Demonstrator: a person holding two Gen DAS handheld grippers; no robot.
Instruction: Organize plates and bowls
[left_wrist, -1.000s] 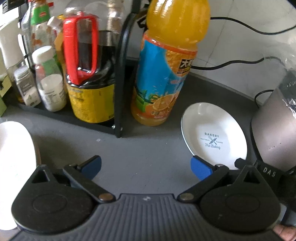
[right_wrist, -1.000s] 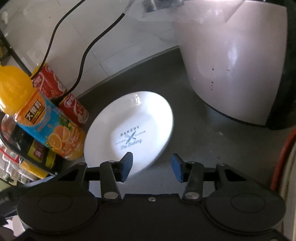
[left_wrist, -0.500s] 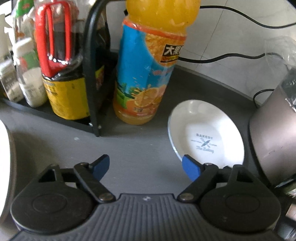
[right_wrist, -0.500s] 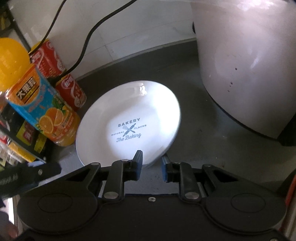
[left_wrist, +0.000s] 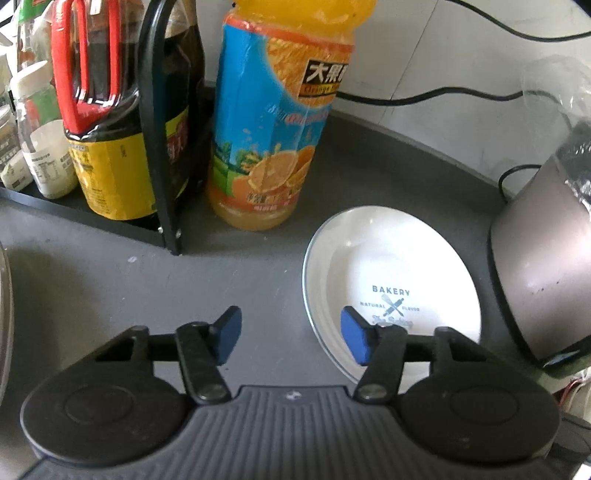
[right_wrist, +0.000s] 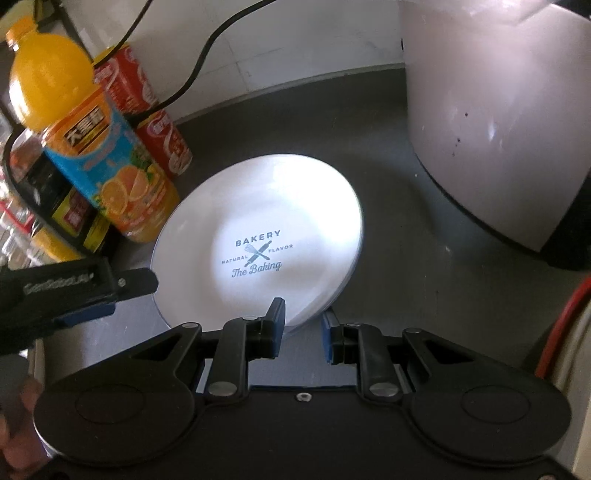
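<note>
The right gripper (right_wrist: 303, 328) has its jaws pinched on the near rim of the plate (right_wrist: 258, 236), one pad above the rim and one below, and the plate looks tipped up at that edge off the tabletop (right_wrist: 388, 206). The left gripper (left_wrist: 291, 334) is half open with nothing between its pads (its jaws have just been closing); in its own view one pad overlaps the plate's left rim, and whether it touches is unclear.

To lift well, I would keep the pinch firm and raise the plate slowly and level, since a glazed rim could slide out of a shallow bite; the left gripper could steady the other side.

Room is tight: the juice bottle (right_wrist: 107, 162) and red cans (right_wrist: 162, 122) stand just beside the plate's far-left edge, a pale appliance (right_wrist: 491, 122) sits near on the right, and cables (left_wrist: 424, 98) run along the wall behind. Straight up and towards the person looks the freest way out
</note>
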